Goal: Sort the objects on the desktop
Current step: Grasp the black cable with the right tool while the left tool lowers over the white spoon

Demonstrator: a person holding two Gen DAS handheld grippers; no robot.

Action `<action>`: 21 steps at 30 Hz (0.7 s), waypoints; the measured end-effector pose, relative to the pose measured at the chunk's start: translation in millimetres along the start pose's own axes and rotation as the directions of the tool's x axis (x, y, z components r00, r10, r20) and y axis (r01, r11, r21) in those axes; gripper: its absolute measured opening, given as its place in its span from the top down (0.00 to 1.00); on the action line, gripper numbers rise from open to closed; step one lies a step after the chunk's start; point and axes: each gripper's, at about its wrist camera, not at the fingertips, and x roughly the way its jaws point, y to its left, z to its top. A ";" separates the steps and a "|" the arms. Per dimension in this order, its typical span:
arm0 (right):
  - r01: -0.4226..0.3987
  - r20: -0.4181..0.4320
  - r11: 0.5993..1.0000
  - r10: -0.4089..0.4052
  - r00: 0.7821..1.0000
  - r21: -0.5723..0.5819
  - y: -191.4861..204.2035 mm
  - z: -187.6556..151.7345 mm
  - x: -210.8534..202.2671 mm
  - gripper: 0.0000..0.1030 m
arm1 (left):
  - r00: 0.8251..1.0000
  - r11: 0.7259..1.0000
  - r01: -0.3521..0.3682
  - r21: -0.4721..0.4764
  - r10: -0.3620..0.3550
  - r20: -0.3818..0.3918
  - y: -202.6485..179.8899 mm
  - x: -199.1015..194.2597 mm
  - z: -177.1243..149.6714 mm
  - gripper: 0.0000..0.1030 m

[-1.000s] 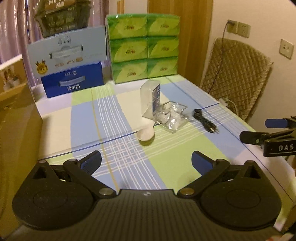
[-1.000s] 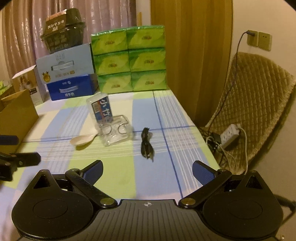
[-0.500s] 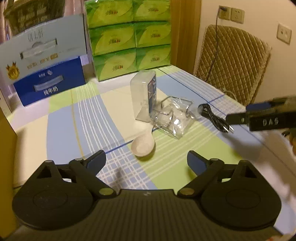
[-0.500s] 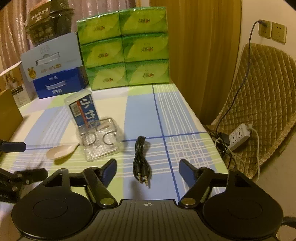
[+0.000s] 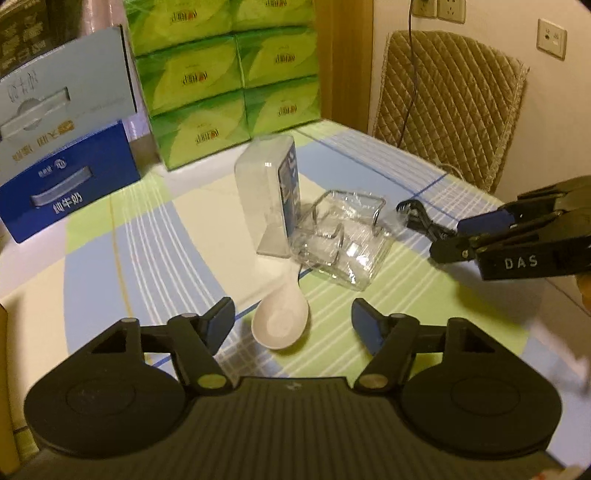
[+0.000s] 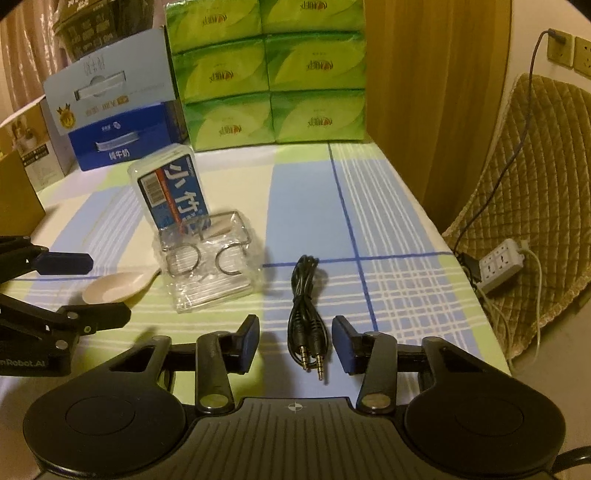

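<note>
The right gripper (image 6: 295, 341) is spread wide around the plug end of the black cable (image 6: 307, 295), which lies flat on the table (image 6: 306, 206). The left gripper (image 5: 291, 325) is also wide, framing the white spoon (image 5: 281, 325), at ten o'clock from the cable. Closing on the thin plugs could pinch one strand only, letting the coil slip; the spoon's shallow bowl could skid toward the clear box (image 5: 341, 240).

**Warm-lit room around a checked table**

The table (image 6: 306, 206) wears a cloth checked in blue, green and cream. To its right stands a wooden panel (image 6: 436, 92), then a cream wall (image 5: 491, 22) with sockets (image 6: 570, 55). A quilted tan chair (image 5: 450, 107) sits just beside the table. A power strip (image 6: 502, 267) lies on the floor. A curtain (image 6: 26, 55) hangs behind.
</note>
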 end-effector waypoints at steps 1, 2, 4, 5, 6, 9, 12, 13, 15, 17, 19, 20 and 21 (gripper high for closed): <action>0.003 0.000 1.000 -0.003 1.000 0.002 -1.0 0.0 1.4 0.60 | 1.000 1.000 -0.001 -0.003 0.001 -0.007 0.6 3.0 -1.4 0.44; 0.003 -0.001 1.000 -0.003 1.000 0.008 -2.7 0.2 3.6 0.60 | 1.000 1.000 -0.001 -0.005 0.001 -0.012 1.4 5.5 -2.8 0.46; 0.004 -0.001 1.000 -0.004 1.000 0.016 -5.3 0.8 7.9 0.61 | 1.000 1.000 -0.008 -0.009 0.008 -0.020 1.7 10.0 -5.1 0.49; 0.007 0.006 1.000 -0.007 1.000 0.012 -5.7 1.2 9.2 0.61 | 1.000 1.000 -0.008 -0.013 0.008 -0.020 2.1 11.5 -5.8 0.50; 0.009 0.009 1.000 -0.009 1.000 0.009 -5.4 1.9 10.8 0.61 | 1.000 1.000 -0.007 -0.020 0.007 -0.015 2.3 11.9 -6.1 0.51; 0.000 0.024 1.000 0.000 1.000 -0.002 -2.8 3.0 15.1 0.62 | 1.000 0.999 -0.015 -0.032 0.015 -0.008 1.9 12.7 -5.2 0.57; 0.020 0.034 0.999 -0.018 0.999 -0.050 4.1 2.8 18.9 0.67 | 1.000 0.999 -0.015 -0.047 0.015 -0.004 1.2 12.7 -6.1 0.64; 0.020 0.037 0.998 -0.018 0.999 -0.056 4.8 3.1 20.0 0.73 | 1.000 0.999 -0.018 -0.044 0.018 -0.004 0.3 12.2 -6.0 0.66; 0.032 0.036 0.998 -0.030 0.999 -0.053 4.5 3.9 20.3 0.84 | 1.000 0.999 -0.024 -0.040 0.024 -0.005 -1.6 10.8 -6.1 0.74; 0.032 0.029 0.998 -0.031 0.999 -0.052 4.2 3.4 18.9 0.84 | 0.999 0.998 -0.031 -0.047 0.030 -0.011 -3.2 9.3 -6.4 0.74; 0.042 0.018 0.997 -0.041 0.999 -0.063 6.1 1.8 15.7 0.85 | 0.999 0.997 -0.039 -0.063 0.038 -0.022 -5.1 6.3 -7.7 0.74; 0.041 0.011 0.997 -0.041 0.999 -0.061 7.2 1.0 13.4 0.85 | 0.999 0.996 -0.047 -0.078 0.045 -0.030 -6.0 3.7 -9.0 0.74; 0.035 0.000 0.998 -0.035 0.999 -0.052 8.0 -0.3 10.1 0.85 | 0.998 0.994 -0.050 -0.094 0.047 -0.038 -6.4 1.1 -10.5 0.74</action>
